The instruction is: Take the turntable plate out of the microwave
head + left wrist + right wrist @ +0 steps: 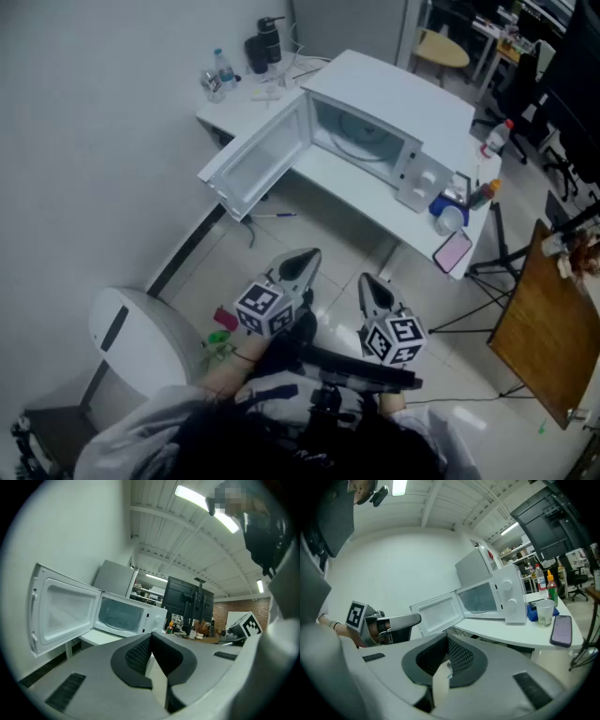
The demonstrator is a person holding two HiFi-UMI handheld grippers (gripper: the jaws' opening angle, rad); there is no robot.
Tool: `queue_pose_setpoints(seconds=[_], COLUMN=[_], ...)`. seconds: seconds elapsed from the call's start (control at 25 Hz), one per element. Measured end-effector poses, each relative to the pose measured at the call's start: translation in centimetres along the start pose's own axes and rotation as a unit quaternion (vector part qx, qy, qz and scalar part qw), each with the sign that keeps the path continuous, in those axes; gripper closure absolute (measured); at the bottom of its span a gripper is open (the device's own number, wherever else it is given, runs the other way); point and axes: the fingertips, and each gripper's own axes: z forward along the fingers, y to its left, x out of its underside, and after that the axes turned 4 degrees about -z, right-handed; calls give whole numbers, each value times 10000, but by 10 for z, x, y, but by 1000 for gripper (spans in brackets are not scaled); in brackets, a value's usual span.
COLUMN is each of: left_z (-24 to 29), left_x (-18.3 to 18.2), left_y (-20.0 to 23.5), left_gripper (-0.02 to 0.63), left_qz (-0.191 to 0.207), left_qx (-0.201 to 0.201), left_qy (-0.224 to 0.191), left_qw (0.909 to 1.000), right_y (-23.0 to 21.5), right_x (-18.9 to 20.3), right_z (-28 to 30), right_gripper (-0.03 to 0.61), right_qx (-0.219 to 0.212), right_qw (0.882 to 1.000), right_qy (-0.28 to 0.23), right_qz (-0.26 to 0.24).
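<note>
A white microwave (389, 122) stands on a white table (337, 178), and its door (258, 159) is swung wide open to the left. The glass turntable plate (364, 139) lies inside the cavity; it also shows faintly in the left gripper view (117, 619). Both grippers hover over the floor well short of the table, side by side and pointing at the microwave. My left gripper (307, 257) is shut with nothing between its jaws (150, 638). My right gripper (371, 283) is shut and empty too (446, 643).
A pink phone (453, 251), a cup (448, 217) and bottles (483, 192) stand on the table right of the microwave. A white rounded bin (141, 328) is at lower left. A wooden board (548, 328) leans at right. Stand legs (487, 281) cross the floor.
</note>
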Motion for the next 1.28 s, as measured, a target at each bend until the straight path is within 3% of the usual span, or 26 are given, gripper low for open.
queue_pose_setpoints(seconds=[0.16, 0.52, 0.72, 0.92, 1.16, 1.28], left_z=[32, 88, 120, 140, 150, 155], left_x=[-28, -62, -64, -48, -43, -49], left_y=[47, 128, 146, 143, 151, 165], left_gripper=[614, 614, 614, 613, 613, 613], left_qz=[123, -52, -211, -477, -581, -561], left_qx=[192, 649, 954, 1204, 1278, 1133], left_qy=[22, 163, 287, 496, 544, 516], left_qw=[9997, 9977, 9948, 9903, 9886, 9906], right_y=[-11, -19, -27, -38, -64, -84], right_x=[-14, -40, -34, -23, -16, -23], right_z=[62, 160, 178, 187, 221, 249], right_gripper=[577, 577, 577, 575, 575, 574], right_qx=[100, 339, 407, 348, 380, 431], right_qw=[9998, 9986, 9933, 9788, 9785, 9796], right_qy=[-9, 142, 373, 584, 794, 901], right_qz=[145, 369, 1015, 1931, 1868, 1742])
